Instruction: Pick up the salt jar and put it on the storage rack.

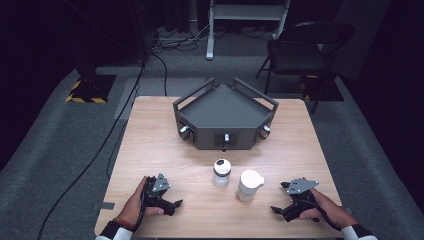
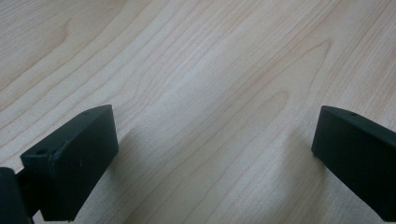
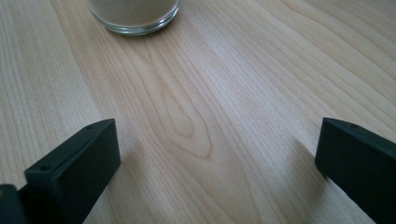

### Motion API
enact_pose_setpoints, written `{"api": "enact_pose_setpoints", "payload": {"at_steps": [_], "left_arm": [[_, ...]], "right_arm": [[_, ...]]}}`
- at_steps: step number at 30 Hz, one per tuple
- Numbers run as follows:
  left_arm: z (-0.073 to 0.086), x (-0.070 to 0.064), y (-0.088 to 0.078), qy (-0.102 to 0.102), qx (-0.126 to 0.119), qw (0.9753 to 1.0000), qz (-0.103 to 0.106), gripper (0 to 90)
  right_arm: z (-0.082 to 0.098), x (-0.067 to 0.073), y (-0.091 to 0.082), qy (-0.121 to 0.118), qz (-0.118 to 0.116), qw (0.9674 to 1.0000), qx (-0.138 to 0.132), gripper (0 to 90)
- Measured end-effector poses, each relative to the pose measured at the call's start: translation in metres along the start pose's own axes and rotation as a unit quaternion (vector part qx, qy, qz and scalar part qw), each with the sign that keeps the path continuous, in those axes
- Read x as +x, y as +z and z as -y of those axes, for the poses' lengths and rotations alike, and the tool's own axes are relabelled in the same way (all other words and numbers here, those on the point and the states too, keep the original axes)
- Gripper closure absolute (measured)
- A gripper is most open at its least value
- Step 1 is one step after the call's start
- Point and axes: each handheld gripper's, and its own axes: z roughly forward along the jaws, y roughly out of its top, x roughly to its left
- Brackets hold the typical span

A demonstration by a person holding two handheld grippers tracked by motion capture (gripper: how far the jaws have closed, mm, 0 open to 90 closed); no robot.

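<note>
A small clear jar with a dark top (image 1: 221, 172) and a taller white lidded container (image 1: 249, 185) stand side by side on the wooden table (image 1: 150, 145), just in front of its middle. My left gripper (image 1: 174, 196) rests low on the table at the front left, open, with bare wood between its jaws (image 2: 215, 140). At the front right my right gripper (image 1: 279, 196) is also open with nothing in it (image 3: 217, 144), pointing toward the white container. That container's glass base (image 3: 133, 16) shows a short way ahead of the jaws.
A dark grey angular box (image 1: 225, 117) with railed top and three small knobs on its front faces stands at the table's back centre. Beyond the table are a black folding chair (image 1: 305, 50), cables on the carpet and a white stand (image 1: 247, 12).
</note>
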Motion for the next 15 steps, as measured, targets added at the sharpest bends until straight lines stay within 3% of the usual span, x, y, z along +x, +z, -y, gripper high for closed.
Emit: {"api": "enact_pose_setpoints", "payload": {"at_steps": [15], "left_arm": [[0.0009, 0.0005, -0.0009, 0.001, 0.000, 1.0000, 0.001, 0.0]], "right_arm": [[0.0002, -0.0002, -0.0003, -0.001, -0.001, 1.0000, 0.000, 0.0]]}}
